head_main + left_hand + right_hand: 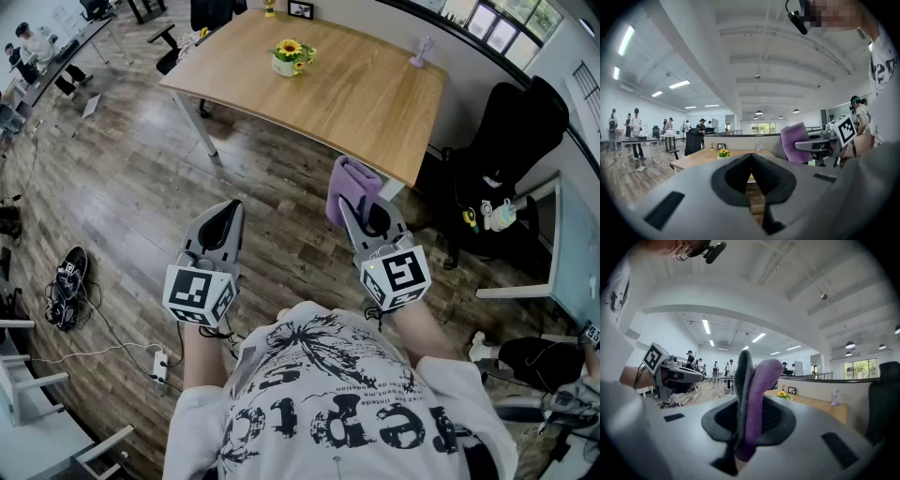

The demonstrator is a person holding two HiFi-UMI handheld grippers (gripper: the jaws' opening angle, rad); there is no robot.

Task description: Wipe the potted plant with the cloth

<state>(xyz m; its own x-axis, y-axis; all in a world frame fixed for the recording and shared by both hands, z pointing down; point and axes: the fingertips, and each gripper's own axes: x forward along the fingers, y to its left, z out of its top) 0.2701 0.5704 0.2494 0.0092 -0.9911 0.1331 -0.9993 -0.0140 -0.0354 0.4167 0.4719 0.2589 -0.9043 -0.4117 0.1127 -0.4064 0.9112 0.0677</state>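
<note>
A small potted plant [292, 56] with yellow sunflowers in a white pot stands on the wooden table [356, 103], far ahead of both grippers. It also shows in the left gripper view as the potted plant [723, 153] and in the right gripper view as the potted plant [782, 394]. My right gripper [361, 214] is shut on a folded purple-and-grey cloth [351, 188], which sticks up between its jaws as the cloth [752, 394]. My left gripper [222, 221] is shut with nothing in it, its jaws meeting at the tip [751, 157]. Both are held over the floor, short of the table.
A black office chair [506, 141] with things on its seat stands at the right of the table. A small photo frame [301, 9] and a pale fan [423, 49] sit on the table's far side. Cables and a power strip [160, 364] lie on the wooden floor at left. People work at desks in the distance.
</note>
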